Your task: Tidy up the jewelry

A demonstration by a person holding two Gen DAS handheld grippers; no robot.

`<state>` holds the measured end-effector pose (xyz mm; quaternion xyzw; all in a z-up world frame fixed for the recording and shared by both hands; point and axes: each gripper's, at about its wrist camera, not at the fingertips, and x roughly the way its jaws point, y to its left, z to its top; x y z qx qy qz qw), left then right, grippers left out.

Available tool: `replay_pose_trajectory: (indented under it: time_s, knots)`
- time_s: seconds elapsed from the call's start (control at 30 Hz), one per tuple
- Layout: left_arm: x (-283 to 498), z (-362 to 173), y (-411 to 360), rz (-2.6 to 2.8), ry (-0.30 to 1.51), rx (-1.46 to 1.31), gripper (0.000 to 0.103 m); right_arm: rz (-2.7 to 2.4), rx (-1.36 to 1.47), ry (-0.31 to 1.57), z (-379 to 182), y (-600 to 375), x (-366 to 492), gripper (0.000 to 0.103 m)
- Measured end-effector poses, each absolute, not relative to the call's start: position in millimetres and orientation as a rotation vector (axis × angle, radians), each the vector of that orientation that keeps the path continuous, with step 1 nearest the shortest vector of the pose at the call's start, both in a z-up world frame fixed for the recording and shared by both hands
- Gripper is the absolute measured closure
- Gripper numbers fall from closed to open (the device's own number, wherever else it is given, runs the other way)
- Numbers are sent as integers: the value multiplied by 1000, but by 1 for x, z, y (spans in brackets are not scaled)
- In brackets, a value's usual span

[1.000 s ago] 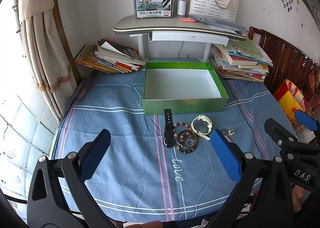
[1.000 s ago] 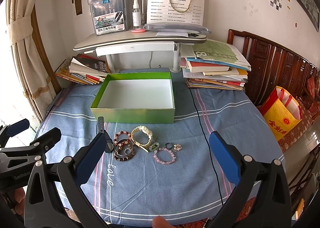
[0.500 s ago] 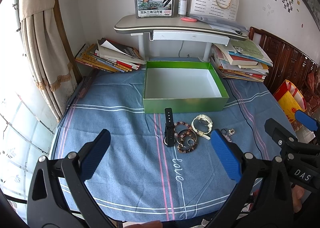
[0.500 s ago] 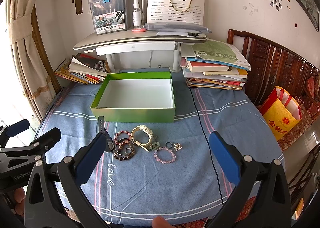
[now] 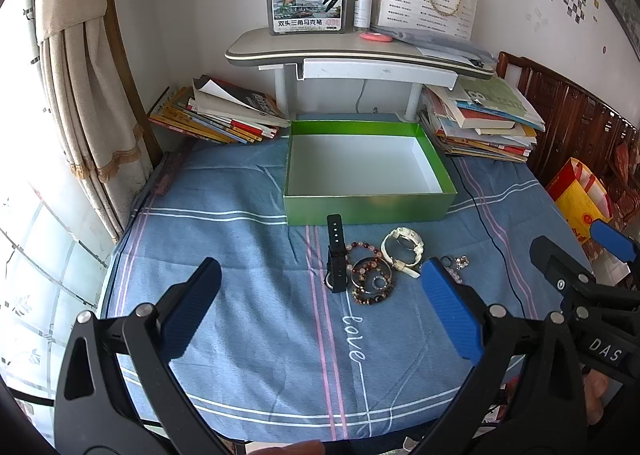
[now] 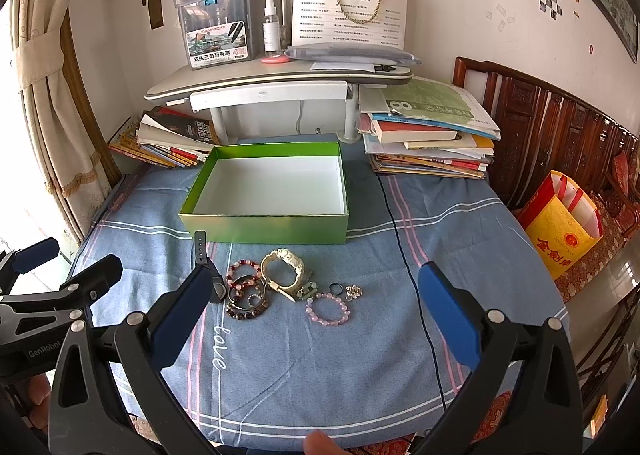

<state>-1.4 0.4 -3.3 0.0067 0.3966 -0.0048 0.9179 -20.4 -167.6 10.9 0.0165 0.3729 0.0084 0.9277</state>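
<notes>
An empty green box (image 5: 366,208) (image 6: 264,227) with a white inside stands on the blue cloth. In front of it lie a black watch band (image 5: 335,251) (image 6: 202,253), a cream watch (image 5: 402,247) (image 6: 282,267), dark beaded bracelets (image 5: 370,281) (image 6: 244,297), a pink bead bracelet (image 6: 327,309) and small rings (image 6: 344,290). My left gripper (image 5: 320,313) is open and empty, above the cloth near the table's front. My right gripper (image 6: 314,315) is open and empty, at about the same distance.
Stacks of books (image 5: 216,115) (image 6: 432,143) flank a small grey stand (image 5: 352,55) at the back. A black cable (image 6: 408,267) runs across the cloth on the right. A yellow bag (image 6: 560,223) stands beyond the table's right edge.
</notes>
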Motion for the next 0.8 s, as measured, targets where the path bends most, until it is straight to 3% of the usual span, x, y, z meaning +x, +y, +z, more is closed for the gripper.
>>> replay_pose_trajectory:
  time_s: [0.43, 0.67, 0.73, 0.8]
  knots:
    - [6, -8, -3, -8, 846, 2, 4, 26, 32, 777, 5, -173, -15, 3]
    - [29, -46, 20, 66, 978, -42, 4, 17, 49, 953, -37, -203, 17, 3]
    - [36, -65, 24, 82, 1038, -26, 4, 21, 29, 1006, -55, -209, 25, 7]
    - [41, -82, 24, 79, 1087, -13, 4, 43, 16, 1074, -80, -213, 32, 22]
